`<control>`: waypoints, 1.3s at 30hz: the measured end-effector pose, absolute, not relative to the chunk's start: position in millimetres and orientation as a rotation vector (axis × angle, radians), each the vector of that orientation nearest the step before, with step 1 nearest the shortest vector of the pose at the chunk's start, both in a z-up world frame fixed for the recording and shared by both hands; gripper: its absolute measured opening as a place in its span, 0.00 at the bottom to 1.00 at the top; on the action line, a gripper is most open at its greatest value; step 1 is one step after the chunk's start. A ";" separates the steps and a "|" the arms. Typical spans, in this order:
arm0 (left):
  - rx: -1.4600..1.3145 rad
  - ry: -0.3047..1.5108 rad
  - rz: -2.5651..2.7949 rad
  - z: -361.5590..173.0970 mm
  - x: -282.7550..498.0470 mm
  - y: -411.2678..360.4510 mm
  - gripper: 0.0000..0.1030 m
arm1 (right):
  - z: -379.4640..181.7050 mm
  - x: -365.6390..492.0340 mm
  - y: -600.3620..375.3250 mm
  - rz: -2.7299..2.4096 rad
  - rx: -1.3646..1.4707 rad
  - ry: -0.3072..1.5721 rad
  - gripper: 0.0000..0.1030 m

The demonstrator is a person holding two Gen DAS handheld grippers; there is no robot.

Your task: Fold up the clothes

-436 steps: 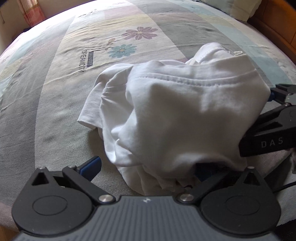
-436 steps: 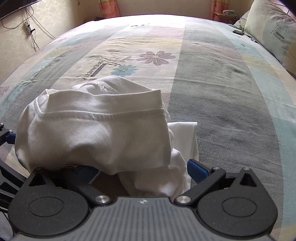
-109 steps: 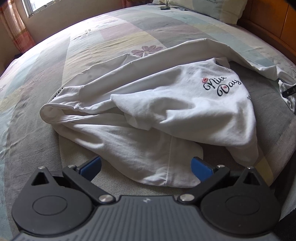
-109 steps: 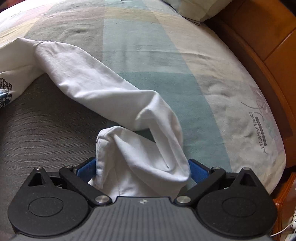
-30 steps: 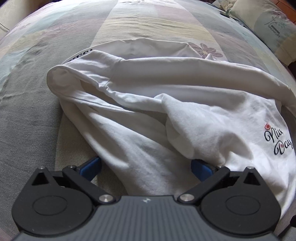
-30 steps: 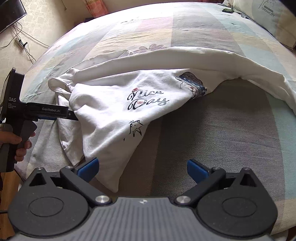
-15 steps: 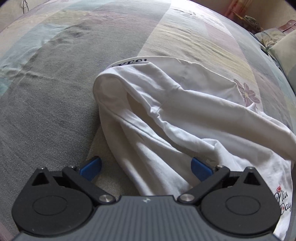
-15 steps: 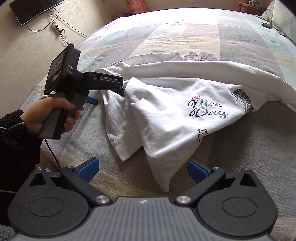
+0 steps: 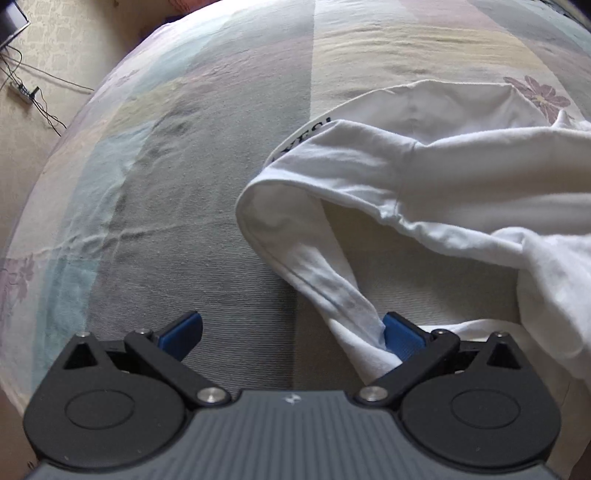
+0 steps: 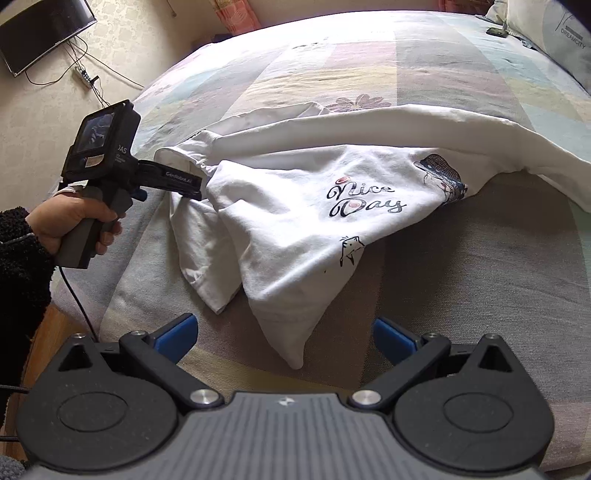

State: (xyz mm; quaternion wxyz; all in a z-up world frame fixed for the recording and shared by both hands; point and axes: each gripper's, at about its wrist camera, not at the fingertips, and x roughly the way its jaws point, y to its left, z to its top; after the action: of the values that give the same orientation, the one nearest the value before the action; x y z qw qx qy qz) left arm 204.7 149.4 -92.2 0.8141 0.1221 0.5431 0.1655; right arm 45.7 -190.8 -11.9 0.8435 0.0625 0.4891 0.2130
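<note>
A white long-sleeved shirt point(image 10: 295, 229) with a "Nice Day" print lies crumpled on the bed. Its bottom corner points at my right gripper point(image 10: 284, 334), which is open and empty just short of it. My left gripper point(image 9: 291, 332) is open at the shirt's left edge, with a hemmed fold of the shirt point(image 9: 332, 280) lying against its right finger point(image 9: 399, 332). In the right wrist view the left gripper point(image 10: 188, 182) reaches into that edge, held by a hand.
The bed point(image 10: 480, 277) has a striped pastel cover with flower prints. A pillow point(image 10: 554, 33) lies at the far right. A wall TV point(image 10: 40, 33) and a power strip with cables point(image 10: 85, 75) are at the left. The bed's left edge and wooden floor point(image 10: 55, 332) are nearby.
My left gripper has swung left and moved in along the shirt's left edge, so the hem fold now lies between its fingers. My right gripper has shifted slightly nearer the bottom corner.
</note>
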 end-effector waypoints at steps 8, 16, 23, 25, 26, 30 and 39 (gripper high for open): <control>0.118 1.145 0.322 -67.9 183.5 169.1 0.99 | -15.7 42.6 -193.2 0.449 0.150 1.036 1.00; 0.166 1.135 0.307 -99.1 189.0 127.4 1.00 | -9.1 34.9 -186.8 0.442 0.110 1.018 1.00; 0.068 1.135 0.314 -77.6 186.6 147.9 0.99 | -17.9 36.3 -199.5 0.395 0.156 1.036 1.00; 0.052 1.123 0.358 -81.3 197.7 148.6 0.99 | -20.5 37.0 -196.6 0.397 0.153 1.043 1.00; 0.044 1.123 0.385 -85.6 203.7 148.7 0.99 | -20.3 36.1 -194.9 0.405 0.148 1.041 1.00; 0.037 1.115 0.451 -103.4 211.3 142.7 1.00 | -15.9 29.4 -192.9 0.414 0.122 1.019 1.00; 0.264 1.223 0.337 -95.3 161.4 157.7 1.00 | -26.9 32.3 -213.9 0.353 0.178 1.042 1.00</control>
State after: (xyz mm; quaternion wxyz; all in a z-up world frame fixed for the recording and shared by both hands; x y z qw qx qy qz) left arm 161.4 157.7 -95.3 0.7974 0.1230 0.5695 0.1569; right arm 32.3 -213.9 -26.9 0.8488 0.0843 0.4943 0.1677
